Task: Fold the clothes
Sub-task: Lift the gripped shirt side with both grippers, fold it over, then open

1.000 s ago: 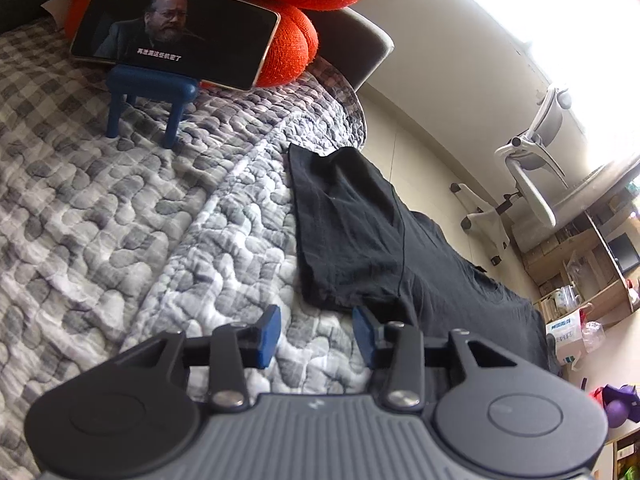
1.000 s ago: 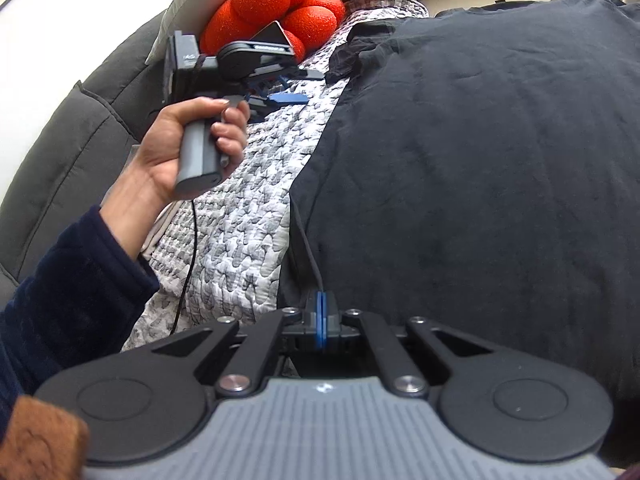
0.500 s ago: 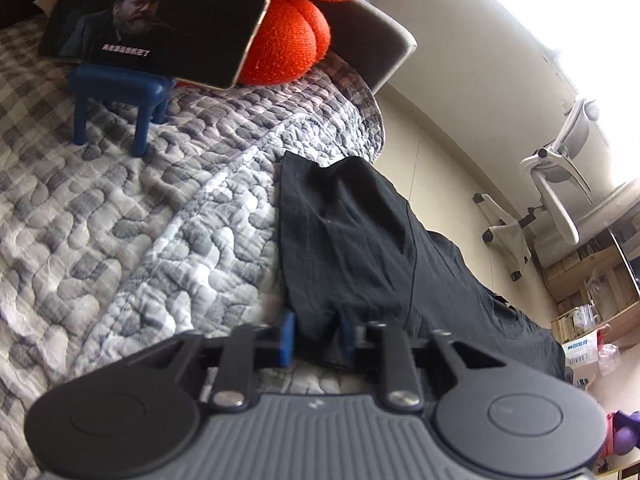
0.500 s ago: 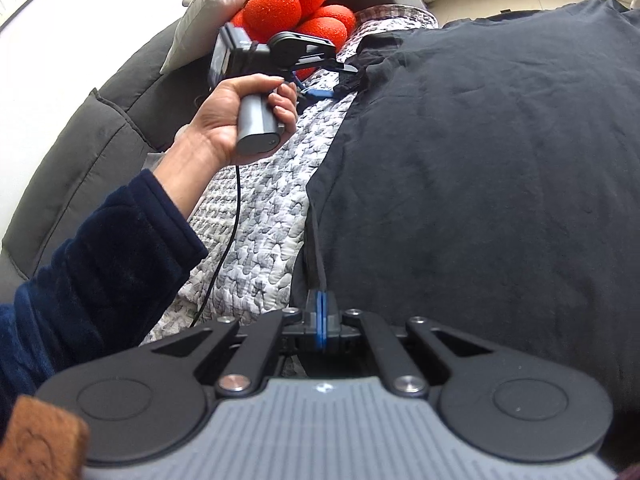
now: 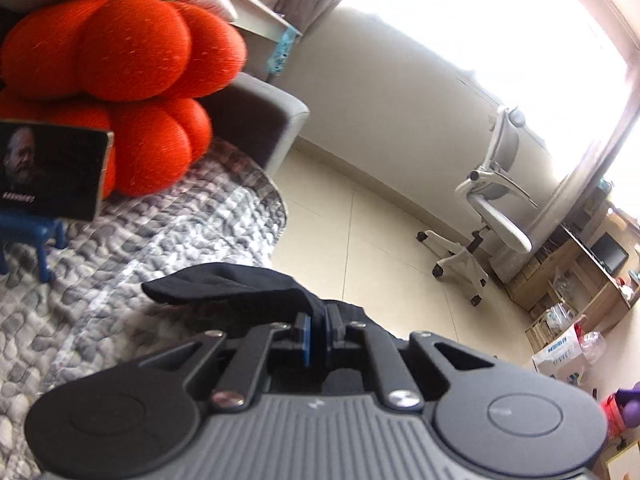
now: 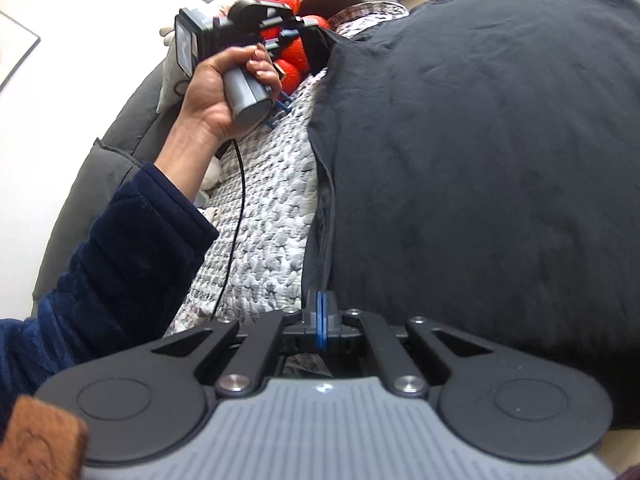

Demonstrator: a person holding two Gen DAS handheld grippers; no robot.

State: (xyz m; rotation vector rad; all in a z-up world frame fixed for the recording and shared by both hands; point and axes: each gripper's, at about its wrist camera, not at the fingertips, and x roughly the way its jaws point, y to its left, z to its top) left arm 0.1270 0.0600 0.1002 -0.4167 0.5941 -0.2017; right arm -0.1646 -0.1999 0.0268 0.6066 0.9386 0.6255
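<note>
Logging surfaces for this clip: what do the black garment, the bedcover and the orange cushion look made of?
Black garment: matte soft woven or knit fabric, likely cotton; it creases limply. Bedcover: quilted grey-white textile with puffy stitched pebbles. Orange cushion: fuzzy knit or plush, lint-flecked lobes.

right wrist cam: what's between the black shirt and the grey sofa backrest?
A strip of grey patterned quilt, with a black cable across it from the left hand-held gripper. Right wrist view shows it.
</note>
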